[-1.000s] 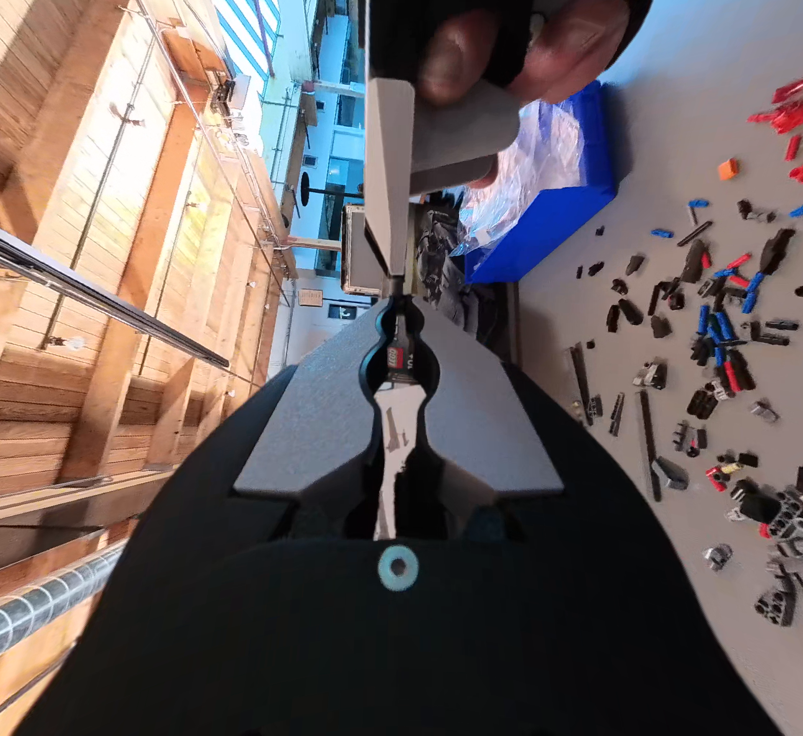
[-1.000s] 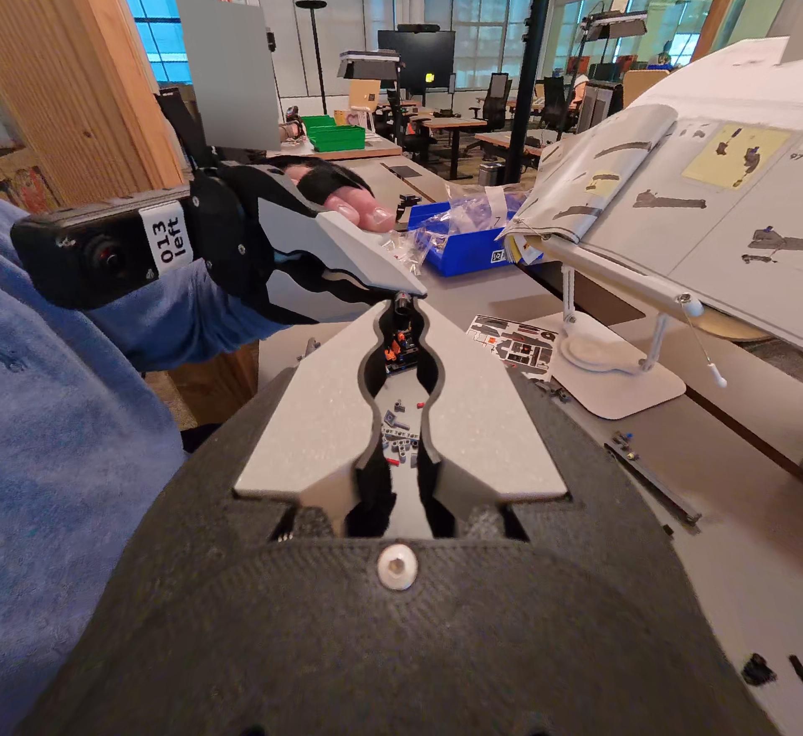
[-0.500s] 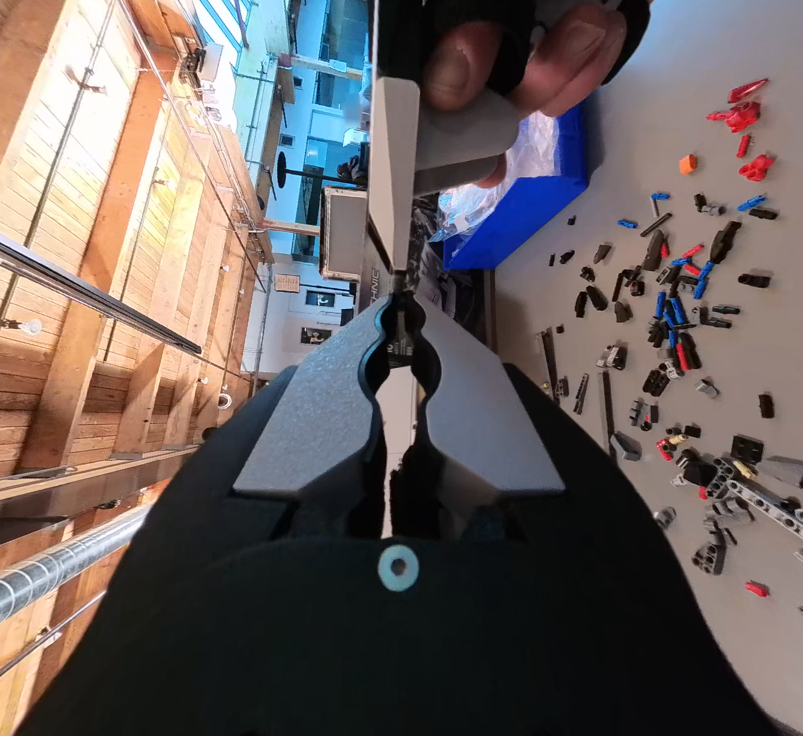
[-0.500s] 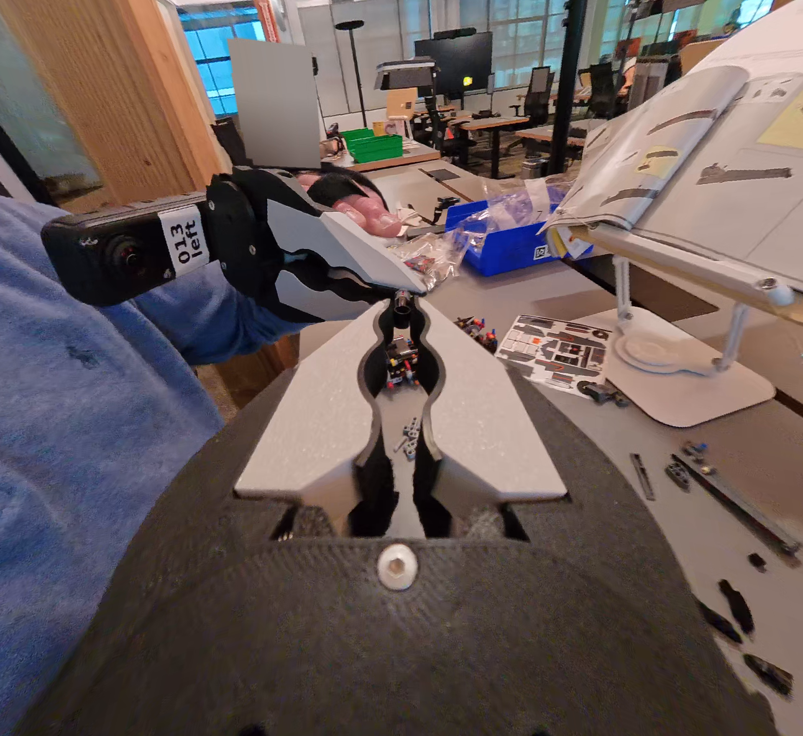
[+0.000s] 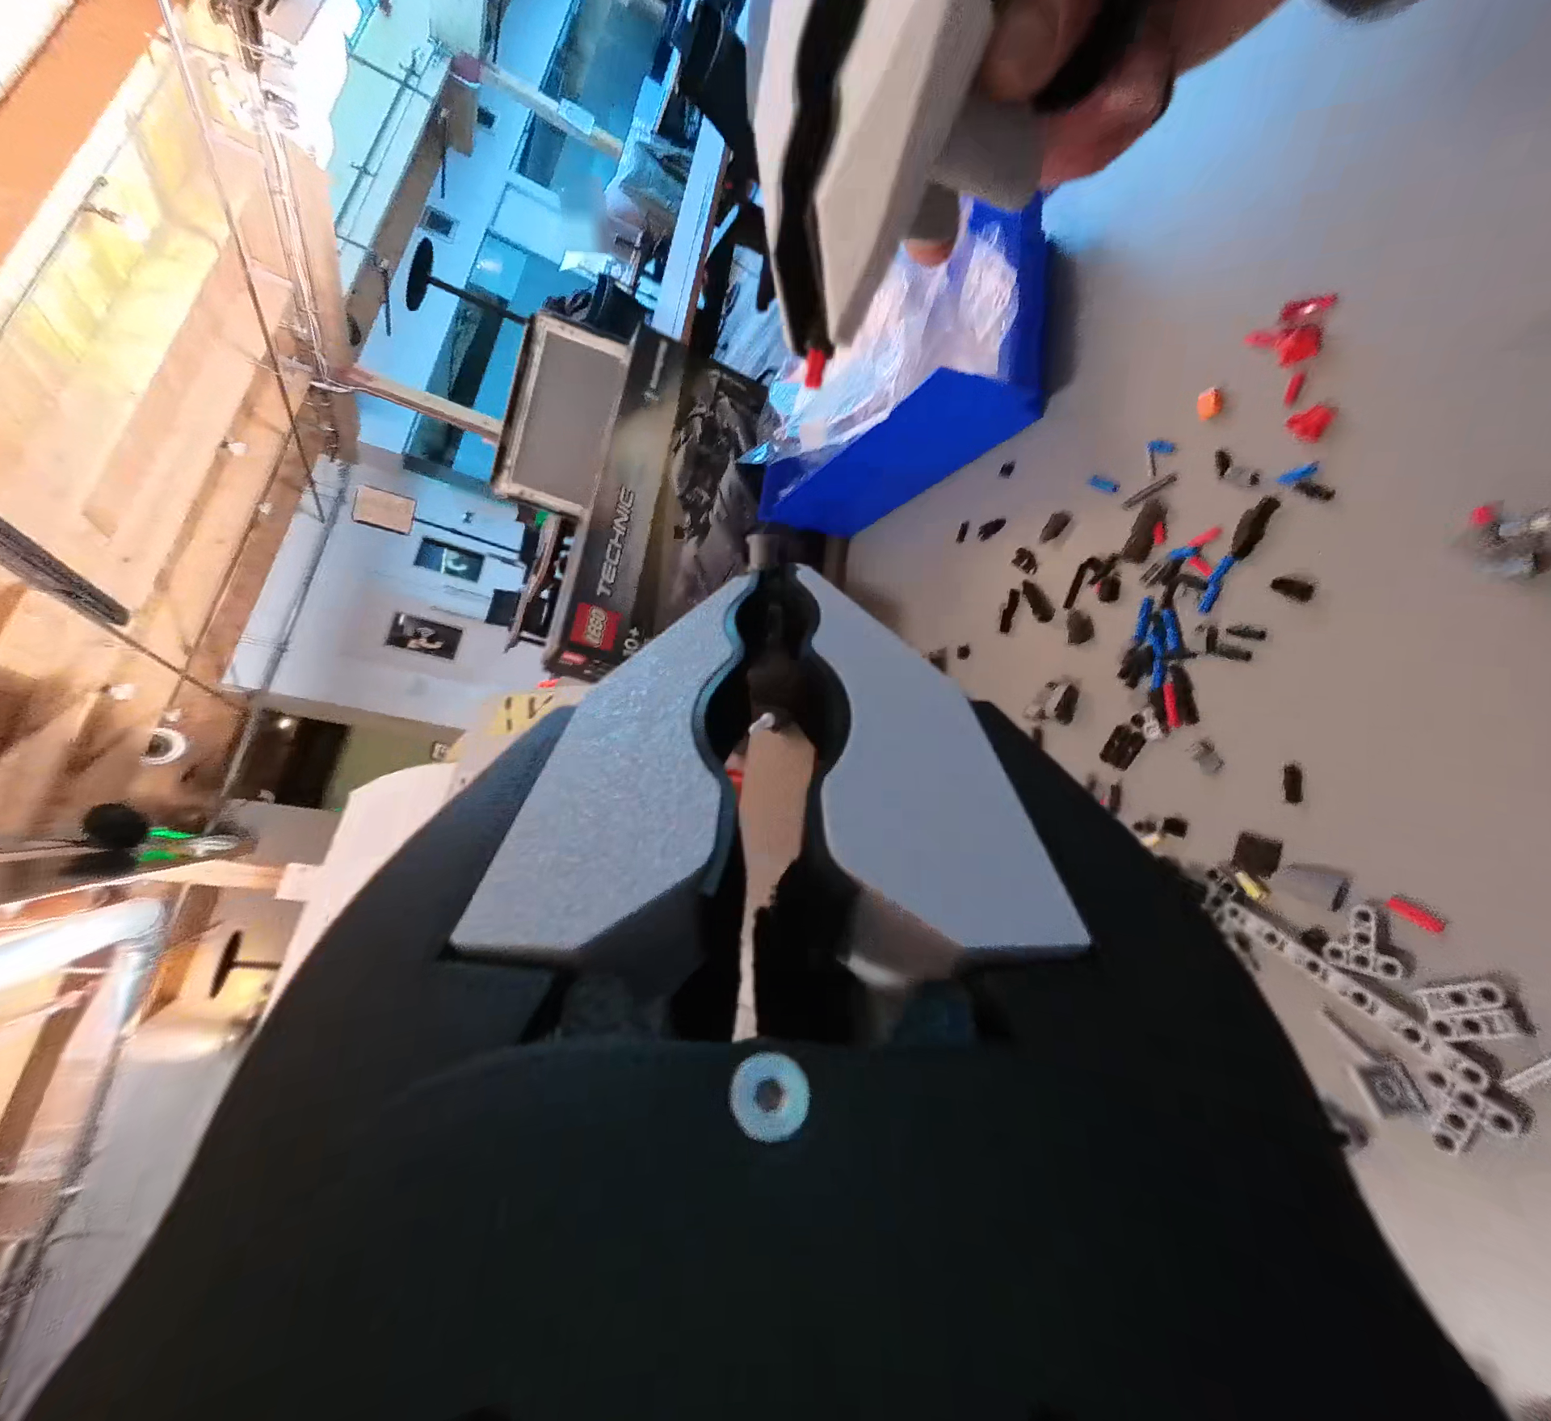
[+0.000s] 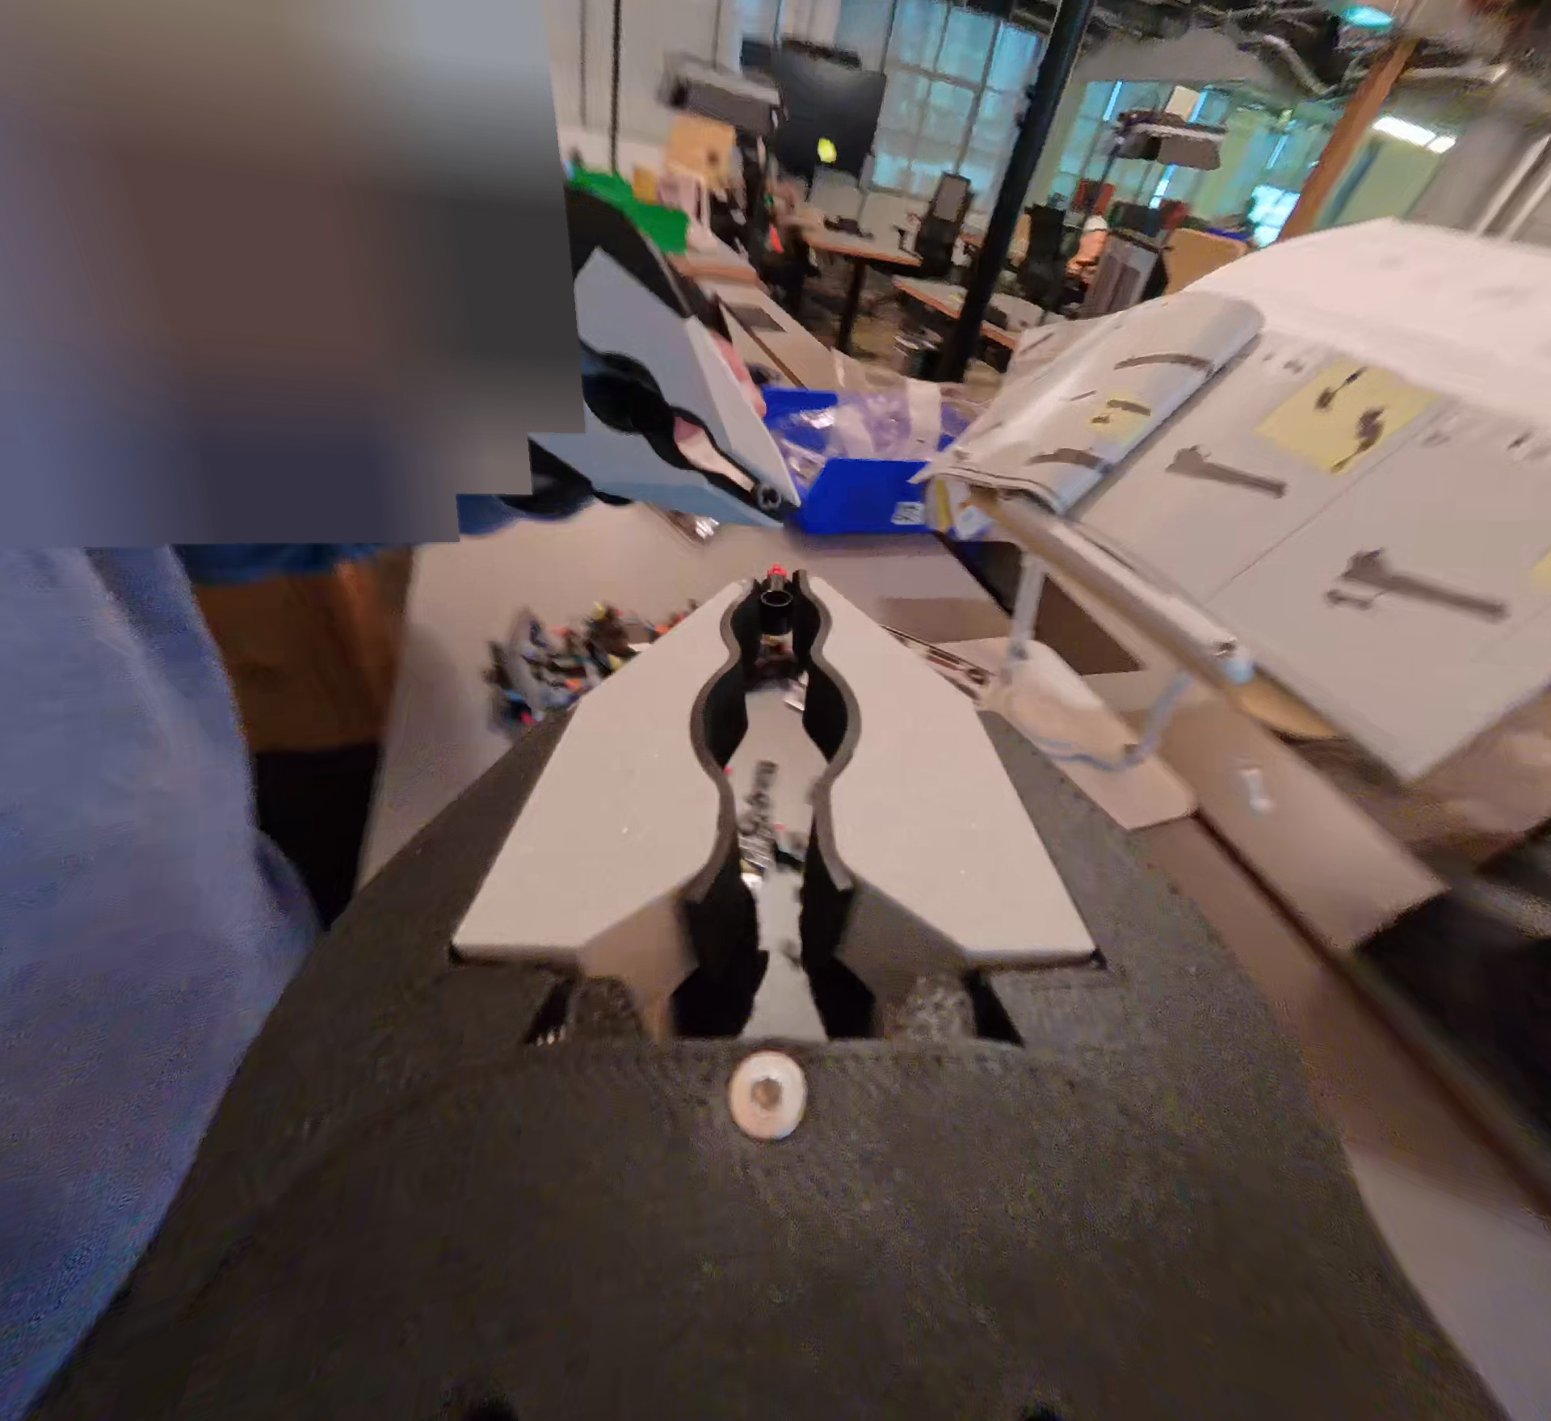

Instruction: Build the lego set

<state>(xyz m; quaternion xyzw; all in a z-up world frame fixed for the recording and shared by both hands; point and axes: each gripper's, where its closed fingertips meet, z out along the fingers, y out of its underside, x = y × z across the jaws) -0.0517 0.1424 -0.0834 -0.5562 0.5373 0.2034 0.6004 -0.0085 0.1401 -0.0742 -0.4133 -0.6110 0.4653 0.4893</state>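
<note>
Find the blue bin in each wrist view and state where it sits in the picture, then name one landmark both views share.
Left wrist view: blue bin, upper middle-right, just beyond the right gripper.
Right wrist view: blue bin, centre, between the left gripper and the instruction booklet.
Shared landmark: the clear plastic bags heaped in it.

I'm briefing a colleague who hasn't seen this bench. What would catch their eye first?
Probably the loose lego pieces, black, blue and red, scattered over the grey table on the right of the left wrist view. Next, the blue bin stuffed with clear bags at the table's far end. In the right wrist view, an open instruction booklet on a stand fills the right side.
</note>
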